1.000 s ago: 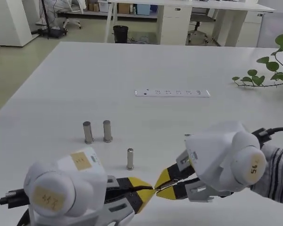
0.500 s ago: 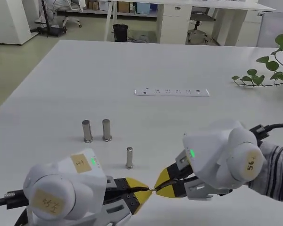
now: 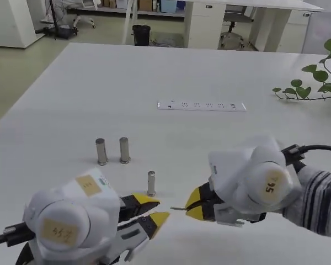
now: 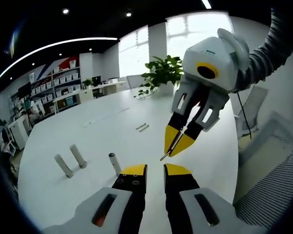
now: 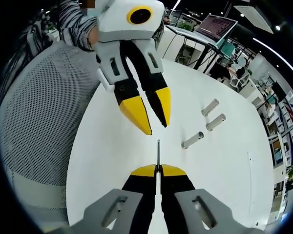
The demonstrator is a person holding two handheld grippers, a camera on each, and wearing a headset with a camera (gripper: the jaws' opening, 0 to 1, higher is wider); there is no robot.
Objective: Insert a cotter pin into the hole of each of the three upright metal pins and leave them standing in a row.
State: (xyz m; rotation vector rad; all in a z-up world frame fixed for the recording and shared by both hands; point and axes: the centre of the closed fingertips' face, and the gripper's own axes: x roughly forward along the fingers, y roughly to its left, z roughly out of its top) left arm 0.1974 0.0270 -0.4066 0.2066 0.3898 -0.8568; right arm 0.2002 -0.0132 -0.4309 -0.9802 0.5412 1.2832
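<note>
I have right gripper [image 3: 192, 208] clamped on thin metal cotter pin [image 3: 178, 209]; left gripper [image 3: 157, 210] narrowly parted, near closest upright grey steel cylindrical pin [image 3: 151, 183] on white surface [image 3: 209, 72]

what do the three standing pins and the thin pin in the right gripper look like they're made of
Upright pins: likely steel, dull grey cylinders with a soft sheen. Cotter pin in the right gripper: probably metal wire, thin, grey, straight; too small to judge finish.
</note>
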